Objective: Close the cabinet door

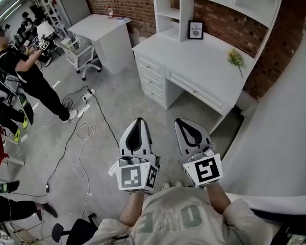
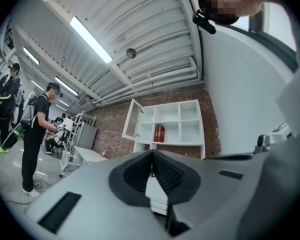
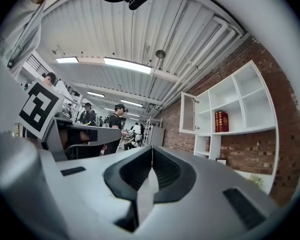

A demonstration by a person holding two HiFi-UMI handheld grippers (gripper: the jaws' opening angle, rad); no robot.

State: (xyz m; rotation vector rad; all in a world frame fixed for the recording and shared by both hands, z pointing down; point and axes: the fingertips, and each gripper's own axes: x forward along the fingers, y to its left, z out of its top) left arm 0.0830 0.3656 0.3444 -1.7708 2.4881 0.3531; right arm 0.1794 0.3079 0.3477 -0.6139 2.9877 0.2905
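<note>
**Cabinet door open on the shelf unit; both grippers closed and empty**

- Cabinet door point(image 2: 132, 120): white frame with a pane in it, at the upper left compartment of the shelf unit point(image 2: 190, 115). It stands swung outward from the unit's left edge, not closed.
- Shelf unit: white, open cubbies, set against a brick wall point(image 1: 143, 4) above a white desk point(image 1: 204, 70). Red books point(image 2: 159, 133) stand upright in the compartment just right of the door.
- Desk: drawers along the front. A small framed picture point(image 1: 196, 30) leans at the back; a sprig of yellow flowers point(image 1: 235, 58) lies near the right end.
- Left gripper point(image 2: 152, 154): jaws together, tips meeting, nothing between them. It points toward the shelf unit and is well apart from the door.
- Right gripper point(image 3: 151, 149): jaws together, nothing held. It is just beside the left gripper, in front of the person's torso, and touches no furniture.
- Surroundings: a second white table point(image 1: 104, 32) to the left, with an office chair point(image 1: 81, 57) beside it. Cables point(image 1: 81, 131) and a power strip point(image 1: 86, 93) lie on the grey floor. Another person point(image 1: 20, 70) in dark clothes stands at far left.
</note>
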